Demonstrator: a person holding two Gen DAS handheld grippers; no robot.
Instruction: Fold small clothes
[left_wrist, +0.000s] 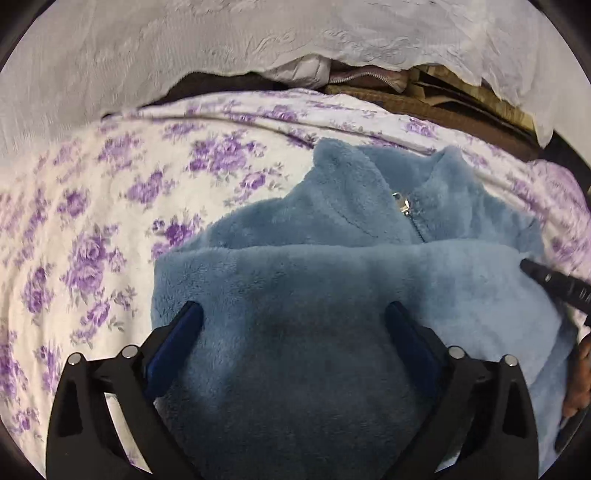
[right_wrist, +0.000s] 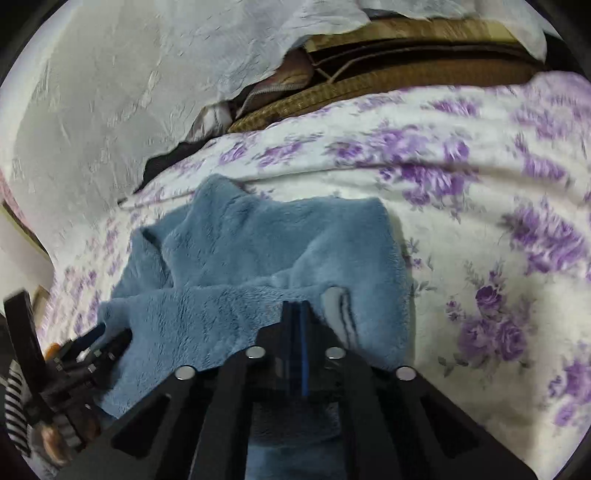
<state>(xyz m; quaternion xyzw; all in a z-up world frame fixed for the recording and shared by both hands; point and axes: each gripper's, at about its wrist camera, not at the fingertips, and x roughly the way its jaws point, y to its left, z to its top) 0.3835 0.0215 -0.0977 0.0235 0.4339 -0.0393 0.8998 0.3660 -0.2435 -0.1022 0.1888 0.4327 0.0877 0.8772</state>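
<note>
Fleece (left_wrist: 332, 280), blue and zipped, lies on the bed's floral sheet (left_wrist: 92, 206), collar at the far side, its near part already turned up over the chest. My left gripper (left_wrist: 291, 314) hangs over the near half with jaws wide apart, nothing between them. My right gripper (right_wrist: 295, 314) is pressed together at the fleece's right edge beside a pale tag (right_wrist: 334, 299); whether it pinches any pile I cannot tell. I judge one fold is laid and being let go. Next calls for smoothing, then gripping one side edge to fold across. White cloth (left_wrist: 147, 48) hangs beyond.
</note>
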